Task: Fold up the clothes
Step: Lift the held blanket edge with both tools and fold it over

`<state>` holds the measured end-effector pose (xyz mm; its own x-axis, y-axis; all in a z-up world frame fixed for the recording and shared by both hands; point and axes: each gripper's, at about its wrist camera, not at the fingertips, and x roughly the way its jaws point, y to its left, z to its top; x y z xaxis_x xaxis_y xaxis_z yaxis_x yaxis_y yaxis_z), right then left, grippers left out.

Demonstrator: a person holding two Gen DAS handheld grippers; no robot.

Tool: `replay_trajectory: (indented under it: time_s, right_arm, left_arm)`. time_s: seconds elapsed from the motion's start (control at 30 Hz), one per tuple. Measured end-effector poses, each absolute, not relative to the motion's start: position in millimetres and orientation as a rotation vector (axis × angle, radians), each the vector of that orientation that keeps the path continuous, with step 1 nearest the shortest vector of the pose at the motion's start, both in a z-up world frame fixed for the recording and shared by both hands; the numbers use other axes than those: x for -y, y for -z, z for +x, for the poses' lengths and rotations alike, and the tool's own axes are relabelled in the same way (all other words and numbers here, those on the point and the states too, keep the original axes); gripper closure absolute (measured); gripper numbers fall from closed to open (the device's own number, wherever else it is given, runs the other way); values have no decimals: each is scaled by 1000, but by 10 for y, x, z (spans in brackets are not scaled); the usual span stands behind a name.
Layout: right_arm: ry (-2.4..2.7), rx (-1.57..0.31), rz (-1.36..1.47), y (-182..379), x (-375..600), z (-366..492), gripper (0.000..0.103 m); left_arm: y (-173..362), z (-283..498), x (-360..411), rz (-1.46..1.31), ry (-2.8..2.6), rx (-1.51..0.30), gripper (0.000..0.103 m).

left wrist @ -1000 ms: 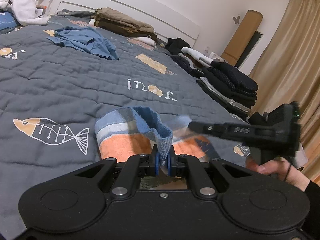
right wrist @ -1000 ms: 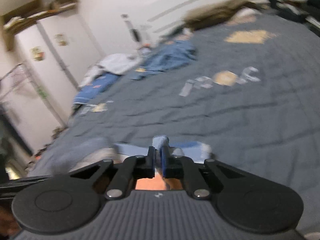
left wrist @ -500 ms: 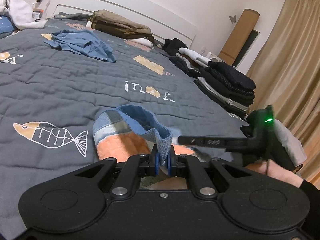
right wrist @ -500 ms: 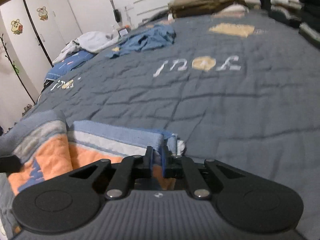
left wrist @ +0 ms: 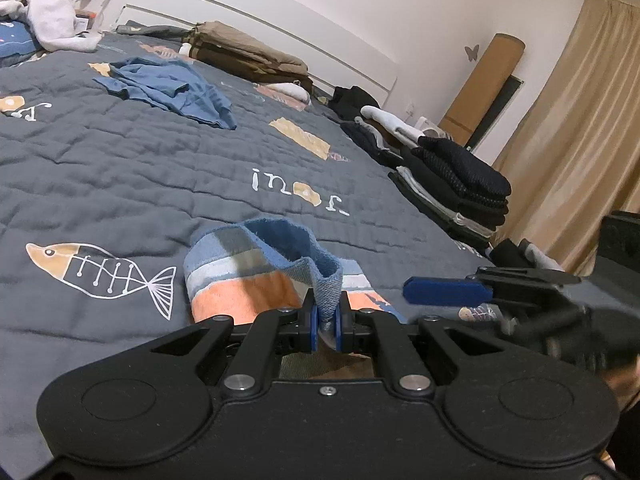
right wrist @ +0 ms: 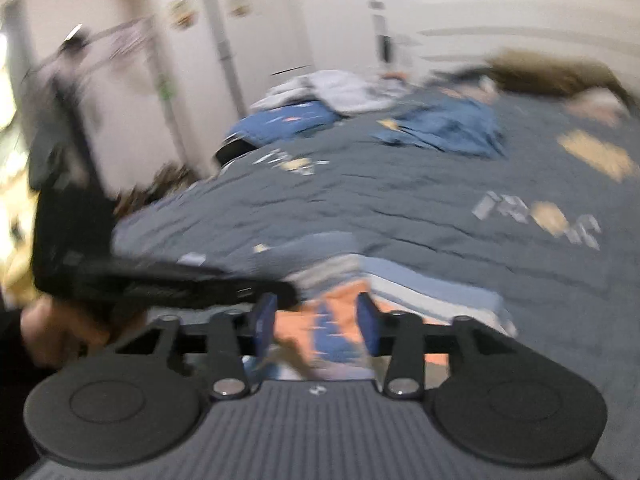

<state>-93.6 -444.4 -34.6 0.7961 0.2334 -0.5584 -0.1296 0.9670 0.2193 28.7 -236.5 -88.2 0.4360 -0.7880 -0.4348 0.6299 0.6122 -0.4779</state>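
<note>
A small striped garment point(left wrist: 240, 280), orange, blue and grey, lies partly folded on the grey quilt point(left wrist: 120, 168). My left gripper point(left wrist: 328, 318) is shut on its raised blue hem, which loops up in front of the fingers. The right gripper point(left wrist: 444, 291) shows side-on at the right of the left wrist view, just right of the garment. In the blurred right wrist view my right gripper point(right wrist: 316, 320) stands open above the striped garment point(right wrist: 344, 304), with nothing between its pads. The left gripper's black body point(right wrist: 160, 284) reaches in from the left.
A crumpled blue shirt point(left wrist: 172, 90) lies farther up the bed. Stacks of folded dark clothes point(left wrist: 452, 180) line the right edge, and brown folded clothes point(left wrist: 248, 54) sit near the headboard. White clothing point(left wrist: 44, 20) is piled far left. Curtains point(left wrist: 580, 132) hang at right.
My right gripper has let go of the garment's edge, opened and drawn back to the right. The left gripper keeps its hold on the hem, almost unmoved.
</note>
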Motion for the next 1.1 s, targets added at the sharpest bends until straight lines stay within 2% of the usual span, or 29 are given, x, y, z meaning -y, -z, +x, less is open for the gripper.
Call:
replay_trajectory:
  time_s: [0.23, 0.3, 0.37, 0.4, 0.47, 0.57, 0.77, 0.9, 1.1]
  right_arm:
    - [-211, -656, -5, 480, 4034, -787, 48]
    - [-149, -649, 56, 556, 4139, -757, 59]
    - [-134, -632, 175, 578, 4284, -777, 81]
    - [-129, -620, 249, 588, 4375, -799, 84]
    - [-96, -597, 390, 600, 4561, -839, 96]
    - [-9, -553, 592, 645, 4871, -971, 97]
    - [109, -539, 873, 924, 5306, -1079, 96]
    - [141, -620, 819, 1102, 5295, -995, 94]
    - [141, -584, 778, 1000, 5256, -991, 85]
  left_arm:
    - [835, 357, 2301, -320, 917, -692, 95]
    - [816, 357, 2291, -315, 924, -694, 94]
    - [787, 355, 2275, -310, 928, -684, 90]
    - [771, 354, 2266, -308, 930, -677, 88]
    - [737, 351, 2247, -301, 931, -662, 80]
    - [678, 338, 2206, -254, 895, -618, 72]
    - [747, 311, 2305, -158, 850, -633, 71]
    - [858, 223, 2463, -36, 877, -655, 71]
    - [947, 179, 2517, 16, 881, -669, 71]
